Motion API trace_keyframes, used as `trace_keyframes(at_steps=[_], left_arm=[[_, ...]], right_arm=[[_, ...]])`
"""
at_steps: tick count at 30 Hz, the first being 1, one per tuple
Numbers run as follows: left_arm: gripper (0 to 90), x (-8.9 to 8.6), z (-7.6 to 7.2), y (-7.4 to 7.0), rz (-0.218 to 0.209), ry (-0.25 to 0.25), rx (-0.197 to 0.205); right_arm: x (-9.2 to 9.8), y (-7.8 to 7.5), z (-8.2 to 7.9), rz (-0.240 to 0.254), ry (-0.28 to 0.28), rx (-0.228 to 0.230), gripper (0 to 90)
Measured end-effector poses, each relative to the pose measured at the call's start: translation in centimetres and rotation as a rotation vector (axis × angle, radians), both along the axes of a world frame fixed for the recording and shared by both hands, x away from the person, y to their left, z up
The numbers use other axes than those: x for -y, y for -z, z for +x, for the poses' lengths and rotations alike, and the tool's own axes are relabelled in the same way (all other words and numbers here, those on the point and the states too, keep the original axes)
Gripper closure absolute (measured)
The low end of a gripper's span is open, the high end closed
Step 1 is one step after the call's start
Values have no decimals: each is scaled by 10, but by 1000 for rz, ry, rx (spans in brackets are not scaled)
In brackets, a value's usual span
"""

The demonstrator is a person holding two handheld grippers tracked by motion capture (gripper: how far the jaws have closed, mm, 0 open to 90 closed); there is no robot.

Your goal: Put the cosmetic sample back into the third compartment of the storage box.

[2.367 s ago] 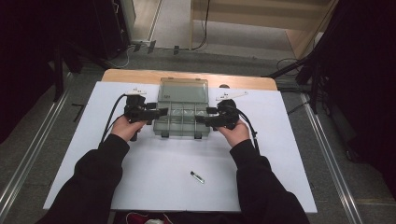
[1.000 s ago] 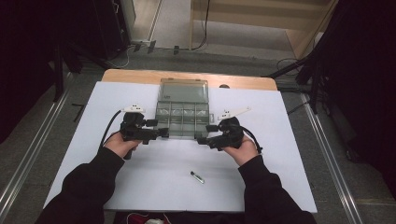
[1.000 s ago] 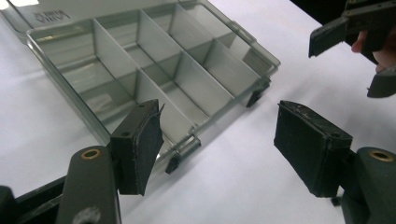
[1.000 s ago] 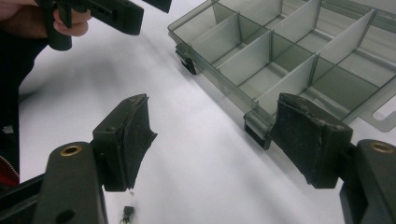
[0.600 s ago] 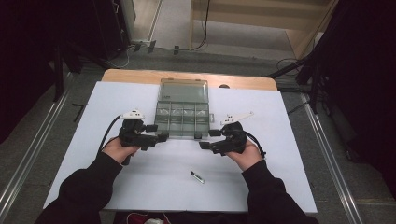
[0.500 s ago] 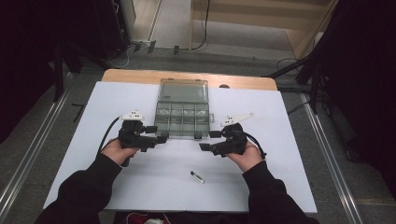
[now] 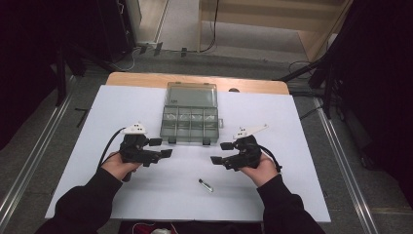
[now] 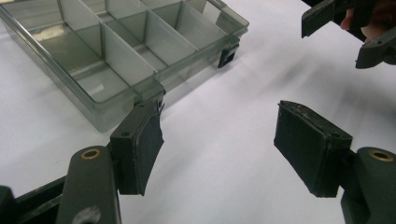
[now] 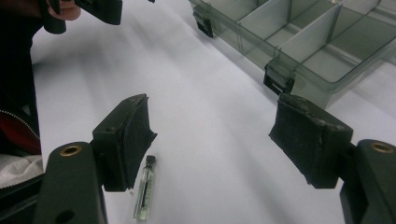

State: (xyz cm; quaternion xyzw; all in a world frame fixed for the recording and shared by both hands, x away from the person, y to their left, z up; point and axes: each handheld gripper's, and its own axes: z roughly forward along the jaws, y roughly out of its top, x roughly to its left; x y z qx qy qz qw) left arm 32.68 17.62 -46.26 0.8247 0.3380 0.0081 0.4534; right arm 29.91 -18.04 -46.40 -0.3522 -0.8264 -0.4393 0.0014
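A clear grey compartment box [image 7: 190, 126] lies open at the middle back of the white table, its lid [image 7: 191, 94] laid flat behind it and its compartments looking empty. My left gripper [image 7: 160, 147] hovers just left of the box's front edge, jaws open and empty. In the left gripper view the box [image 8: 116, 51] is ahead on the left of my gripper [image 8: 219, 140]. My right gripper [image 7: 221, 152] is open in front of the box's right corner. A small glass vial [image 7: 206, 185] lies on the table nearer the person; in the right gripper view the vial [image 9: 145, 193] is beside the left finger of my gripper [image 9: 212, 135].
A white sheet [image 7: 97, 112] covers the table, with a wooden edge [image 7: 146, 78] at the back. Black latches [image 9: 279, 79] stick out from the box's front wall. Metal rails [image 7: 34, 156] run along both sides of the table.
Both grippers have drawn back from the sides of the box toward the person and now sit in front of it. The box and the vial have stayed put over the last second.
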Motion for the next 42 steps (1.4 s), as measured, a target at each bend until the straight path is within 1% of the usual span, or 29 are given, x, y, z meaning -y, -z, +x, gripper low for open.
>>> trace_keyframes(at_steps=[3, 9, 15, 17, 20, 23, 27, 28, 30, 34, 37, 42], left_arm=[[317, -2, -3, 2, 8, 5, 4], [316, -4, -9, 3, 20, 21, 3], [316, -10, -15, 5, 28, 22, -2], [317, -11, -18, 5, 30, 16, 7], [316, -12, -21, 4, 27, 20, 9], [316, -14, -23, 5, 34, 21, 4], [316, -18, -25, 7, 41, 15, -2], [316, -19, -25, 7, 41, 11, -3], [316, -21, -25, 8, 41, 6, -3], [316, -23, -24, 10, 46, 6, -4], [316, -24, -22, 12, 46, 8, -9], [316, -28, -20, 12, 40, -7, -12]], right_arm=[[0, 1, -3, -3, -3, -1, 282], [-2, 4, -8, -7, -14, -23, 281], [-7, 7, -12, -18, -34, -30, 282], [-9, 8, -13, -20, -39, -30, 282], [-11, 11, -14, -21, -42, -40, 282], [-14, 12, -16, -37, -53, -40, 278], [-20, 13, -18, -48, -59, -52, 275], [-20, 14, -19, -46, -62, -48, 276], [-22, 16, -19, -42, -70, -56, 276], [-25, 18, -22, -63, -77, -57, 279], [-28, 19, -25, -69, -79, -61, 284], [-32, 21, -27, -85, -87, -62, 297]])
